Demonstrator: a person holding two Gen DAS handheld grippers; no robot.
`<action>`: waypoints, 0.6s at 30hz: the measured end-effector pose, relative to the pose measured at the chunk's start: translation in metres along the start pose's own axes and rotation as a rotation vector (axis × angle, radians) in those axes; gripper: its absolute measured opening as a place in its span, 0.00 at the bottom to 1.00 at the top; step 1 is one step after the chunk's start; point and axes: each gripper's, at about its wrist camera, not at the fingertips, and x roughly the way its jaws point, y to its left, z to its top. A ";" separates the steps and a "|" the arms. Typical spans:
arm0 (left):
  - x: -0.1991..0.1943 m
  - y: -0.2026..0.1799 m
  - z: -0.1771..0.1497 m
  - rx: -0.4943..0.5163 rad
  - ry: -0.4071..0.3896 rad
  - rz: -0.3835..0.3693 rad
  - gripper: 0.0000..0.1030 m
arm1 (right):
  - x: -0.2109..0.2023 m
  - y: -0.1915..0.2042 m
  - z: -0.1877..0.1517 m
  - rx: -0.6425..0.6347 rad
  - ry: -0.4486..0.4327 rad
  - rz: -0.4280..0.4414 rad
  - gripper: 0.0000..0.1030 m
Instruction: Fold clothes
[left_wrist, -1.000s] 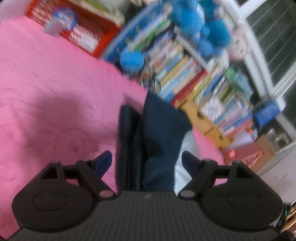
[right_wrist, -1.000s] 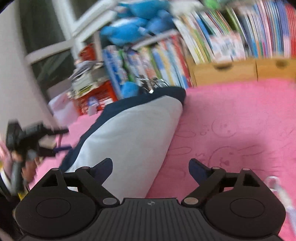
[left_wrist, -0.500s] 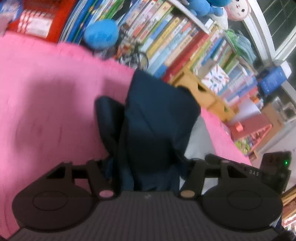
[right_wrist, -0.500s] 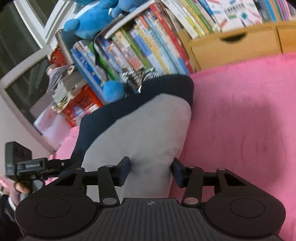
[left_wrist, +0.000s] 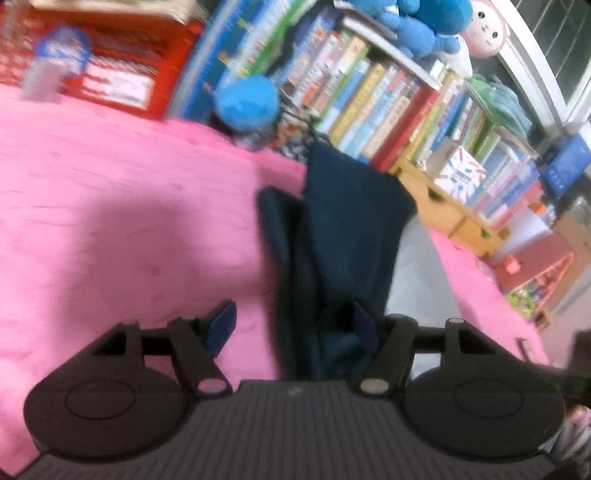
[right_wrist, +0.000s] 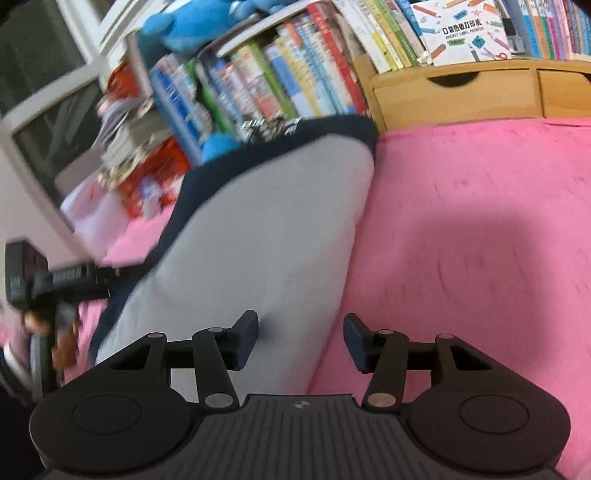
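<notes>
The left gripper (left_wrist: 293, 326) fills the bottom of the frame, its jaws opening. A dark navy garment (left_wrist: 343, 236) runs up the middle, its near end between the blue pads (left_wrist: 221, 325); the right pad touches the cloth, the left stands apart. A pink blanket (left_wrist: 110, 206) spreads left. Books (left_wrist: 388, 92) line the upper right.
</notes>
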 end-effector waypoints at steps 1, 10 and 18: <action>-0.010 -0.002 -0.007 0.015 -0.018 0.029 0.65 | -0.011 0.004 -0.010 -0.028 0.001 -0.008 0.52; -0.073 -0.044 -0.075 0.127 -0.160 0.143 0.71 | -0.063 0.063 -0.091 -0.363 -0.016 -0.230 0.66; -0.078 -0.091 -0.119 0.376 -0.160 0.185 0.80 | -0.065 0.094 -0.107 -0.403 -0.126 -0.238 0.74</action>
